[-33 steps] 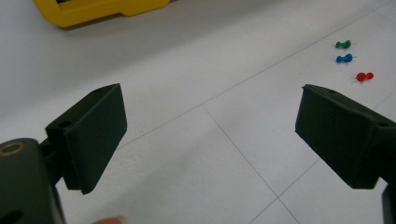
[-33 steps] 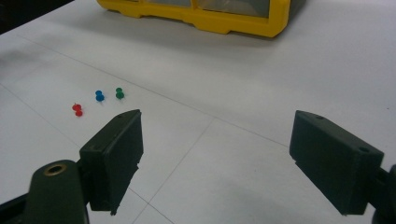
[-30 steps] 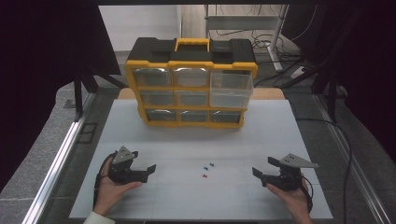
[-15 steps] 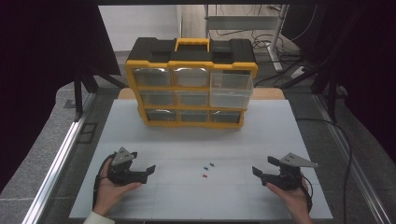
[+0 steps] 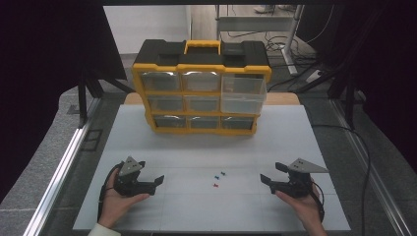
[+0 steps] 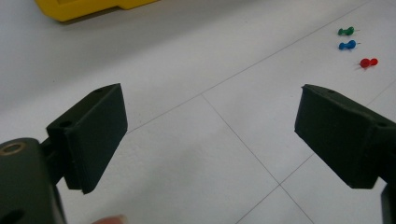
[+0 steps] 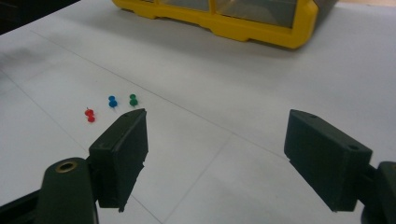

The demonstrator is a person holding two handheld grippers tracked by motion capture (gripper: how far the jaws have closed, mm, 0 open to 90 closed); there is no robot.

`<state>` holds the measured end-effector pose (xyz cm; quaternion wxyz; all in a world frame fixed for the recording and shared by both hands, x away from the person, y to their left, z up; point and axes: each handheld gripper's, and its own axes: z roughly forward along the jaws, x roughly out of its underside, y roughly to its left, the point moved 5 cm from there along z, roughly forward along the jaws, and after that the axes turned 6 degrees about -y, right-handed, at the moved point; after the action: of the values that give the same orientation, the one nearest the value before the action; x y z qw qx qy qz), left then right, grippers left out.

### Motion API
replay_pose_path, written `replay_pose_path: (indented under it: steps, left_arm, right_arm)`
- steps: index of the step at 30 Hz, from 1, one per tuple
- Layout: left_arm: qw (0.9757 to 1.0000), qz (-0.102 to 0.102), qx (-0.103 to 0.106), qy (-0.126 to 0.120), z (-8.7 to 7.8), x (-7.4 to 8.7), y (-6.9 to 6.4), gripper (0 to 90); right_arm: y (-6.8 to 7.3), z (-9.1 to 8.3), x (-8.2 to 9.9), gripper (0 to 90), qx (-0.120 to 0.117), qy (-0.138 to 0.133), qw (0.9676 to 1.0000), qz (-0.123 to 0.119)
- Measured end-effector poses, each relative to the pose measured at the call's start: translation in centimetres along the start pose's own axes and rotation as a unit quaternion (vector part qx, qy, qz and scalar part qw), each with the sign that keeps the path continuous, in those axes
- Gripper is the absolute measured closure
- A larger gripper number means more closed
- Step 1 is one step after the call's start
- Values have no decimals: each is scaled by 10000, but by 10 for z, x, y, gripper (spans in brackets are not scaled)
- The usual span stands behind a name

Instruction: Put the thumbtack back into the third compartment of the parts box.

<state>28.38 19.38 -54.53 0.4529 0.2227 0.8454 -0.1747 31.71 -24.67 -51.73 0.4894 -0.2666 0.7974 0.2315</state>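
Three push pins lie on the white table [image 5: 206, 147] between my grippers: a green one [image 5: 223, 173], a blue one [image 5: 217, 177] and a red one [image 5: 215, 185]. My left gripper [image 5: 152, 172] rests at the front left, held in a hand, jaws open and empty. Its own view has the green pin [image 6: 345, 31], blue pin [image 6: 347, 45] and red pin [image 6: 368, 62] ahead at the upper right. At the front right, my right gripper [image 5: 270, 172] is open and empty too. From its view the red pin [image 7: 89, 115], blue pin [image 7: 112, 101] and green pin [image 7: 133, 99] lie beyond its left jaw.
A yellow and black drawer organizer [image 5: 201, 93] stands upright at the back of the table, with several clear drawers. Its right drawer [image 5: 243, 96] sticks out a little. Cables lie on the floor beyond the table's right edge.
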Motion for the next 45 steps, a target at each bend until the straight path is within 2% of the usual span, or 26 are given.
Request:
replay_pose_path:
  steps: [5,13,17,22,32,45]
  left_arm:
    - [10000,-28,-2,-4,0,0,1,98]
    - [10000,-22,36,-10,-1,1,0,99]
    - [10000,-8,62,0,0,1,-1,100]
    - [10000,-7,74,0,0,1,-2,100]
    - [9999,26,98,21,1,2,-3,100]
    - [9999,3,109,21,1,2,-2,100]
  right_arm:
    - [7,6,-9,229,-137,7,9999,-90]
    - [12,14,-13,242,-236,181,9995,-130]
    - [18,24,-15,246,-331,318,9988,-146]
    - [31,41,-19,248,-521,538,9969,-229]
    - [46,65,-23,254,-717,730,9940,-385]
    - [63,97,-29,267,-824,1003,9898,-587]
